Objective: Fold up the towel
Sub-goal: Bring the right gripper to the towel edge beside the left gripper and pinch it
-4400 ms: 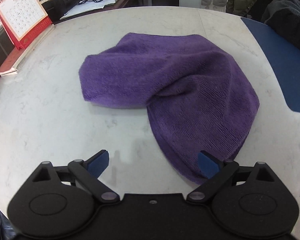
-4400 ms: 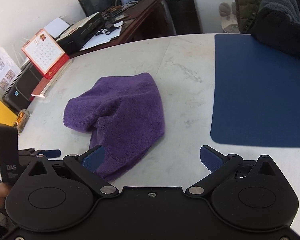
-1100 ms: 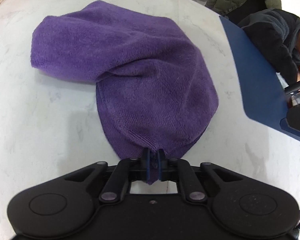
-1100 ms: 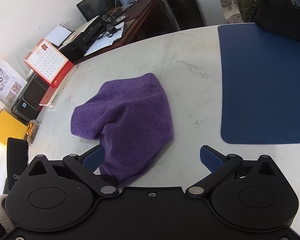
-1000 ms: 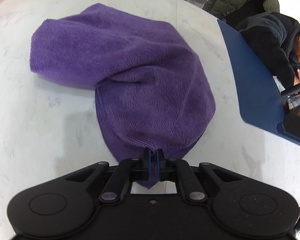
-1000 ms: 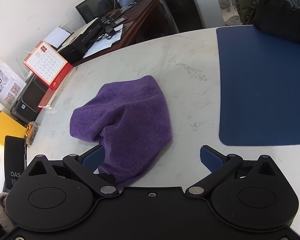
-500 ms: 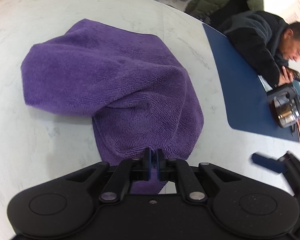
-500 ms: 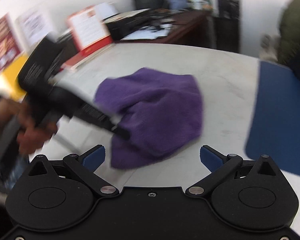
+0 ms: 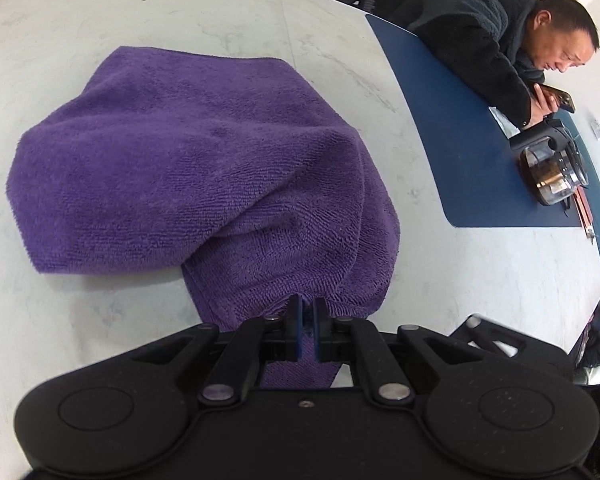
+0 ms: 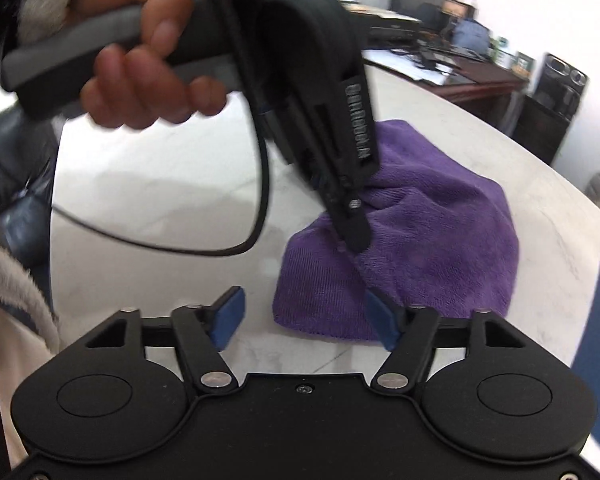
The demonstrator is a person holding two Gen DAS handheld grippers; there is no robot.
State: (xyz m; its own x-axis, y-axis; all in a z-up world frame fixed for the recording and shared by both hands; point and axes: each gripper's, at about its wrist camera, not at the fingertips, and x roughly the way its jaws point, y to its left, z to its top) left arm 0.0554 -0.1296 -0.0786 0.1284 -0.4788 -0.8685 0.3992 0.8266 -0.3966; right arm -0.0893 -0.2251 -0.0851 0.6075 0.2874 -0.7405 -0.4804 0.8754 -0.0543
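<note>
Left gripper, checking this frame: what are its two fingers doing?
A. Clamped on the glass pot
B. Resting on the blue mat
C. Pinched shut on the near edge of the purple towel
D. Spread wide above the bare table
C: in the left wrist view the left gripper has its blue pads closed together with a fold of the purple towel caught between them, the rest lying crumpled on the table.

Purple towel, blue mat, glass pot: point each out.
purple towel (image 9: 180,168), left wrist view, middle of the bunched cloth
blue mat (image 9: 460,132), left wrist view, bare middle
glass pot (image 9: 554,170), left wrist view, glass body
</note>
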